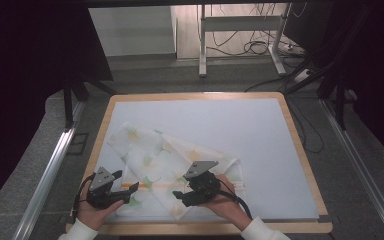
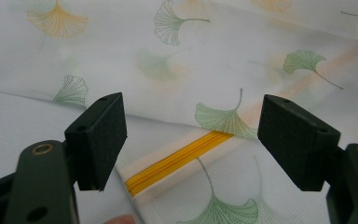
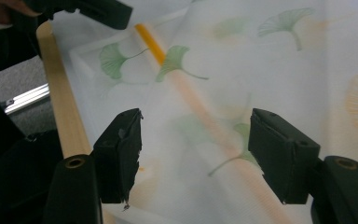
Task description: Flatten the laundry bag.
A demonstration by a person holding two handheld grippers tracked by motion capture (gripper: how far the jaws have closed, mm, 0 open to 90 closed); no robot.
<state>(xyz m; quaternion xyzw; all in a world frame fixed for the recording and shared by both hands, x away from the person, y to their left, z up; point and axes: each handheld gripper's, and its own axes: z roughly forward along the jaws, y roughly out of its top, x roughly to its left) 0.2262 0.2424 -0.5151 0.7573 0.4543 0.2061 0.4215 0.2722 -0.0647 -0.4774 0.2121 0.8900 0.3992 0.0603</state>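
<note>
At the near edge of the table [image 1: 300,150], both hands hold their tongs low over a thin white cloth [image 1: 175,160] printed with green and orange ginkgo leaves. Left gripper [image 1: 132,189] points right, its jaws spread wide with nothing pinched; in the left gripper view [image 2: 191,140] the cloth's yellow zipper [image 2: 177,161] runs between the two pads. Right gripper [image 1: 177,197] points left toward it, jaws also wide and empty, hovering over the cloth where the zipper shows faintly through an upper layer [image 3: 196,107]. Farther off, the cloth lies folded and spreads diagonally toward the table's left rear. No writing or label can be read on it.
</note>
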